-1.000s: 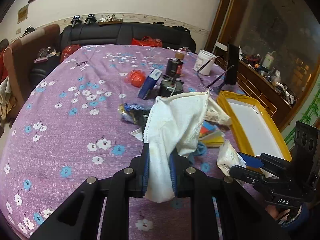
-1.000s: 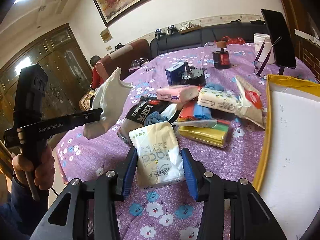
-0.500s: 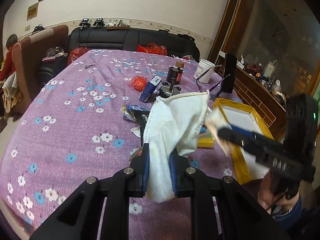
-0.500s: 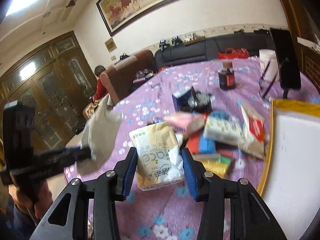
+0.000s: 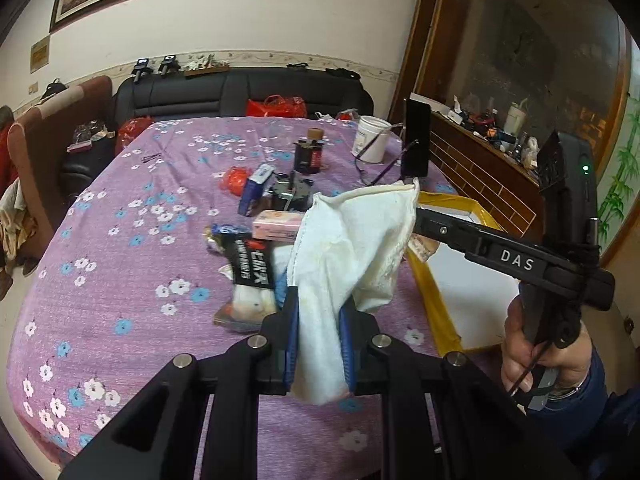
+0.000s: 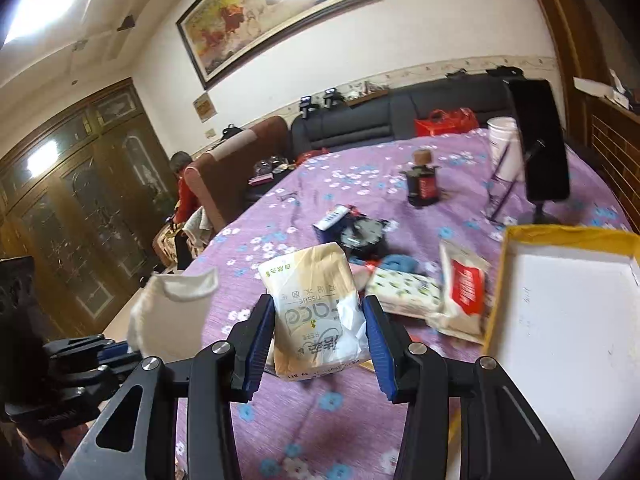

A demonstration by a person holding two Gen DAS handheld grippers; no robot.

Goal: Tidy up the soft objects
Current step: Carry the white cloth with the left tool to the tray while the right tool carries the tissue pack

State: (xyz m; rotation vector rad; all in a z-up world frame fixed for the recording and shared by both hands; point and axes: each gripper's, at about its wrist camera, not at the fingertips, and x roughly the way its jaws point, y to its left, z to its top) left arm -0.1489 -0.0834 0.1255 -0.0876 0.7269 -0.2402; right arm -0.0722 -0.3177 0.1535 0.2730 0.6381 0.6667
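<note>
My left gripper (image 5: 318, 320) is shut on a white cloth (image 5: 352, 248) and holds it up above the purple flowered table (image 5: 120, 288). The cloth also shows at the left of the right wrist view (image 6: 168, 312). My right gripper (image 6: 320, 320) is shut on a beige tissue pack (image 6: 316, 304), lifted above the table. The right gripper's arm (image 5: 516, 260) crosses the left wrist view behind the cloth. A yellow-rimmed tray with a white floor (image 6: 560, 236) lies at the right. Soft packs lie beside it: a red-and-white wipes pack (image 6: 464, 284) and a patterned tissue pack (image 6: 404, 292).
A black snack bag (image 5: 252, 268), a pink pack (image 5: 276, 224), a blue box (image 5: 254, 188), a dark bottle (image 6: 422, 184), a white cup (image 6: 504, 148) and a phone on a stand (image 6: 540, 140) are on the table. A black sofa (image 5: 240, 92) stands behind.
My right gripper has lifted the tissue pack off the table and raised it. The left gripper with the cloth has risen a little, and the view has tilted up.
</note>
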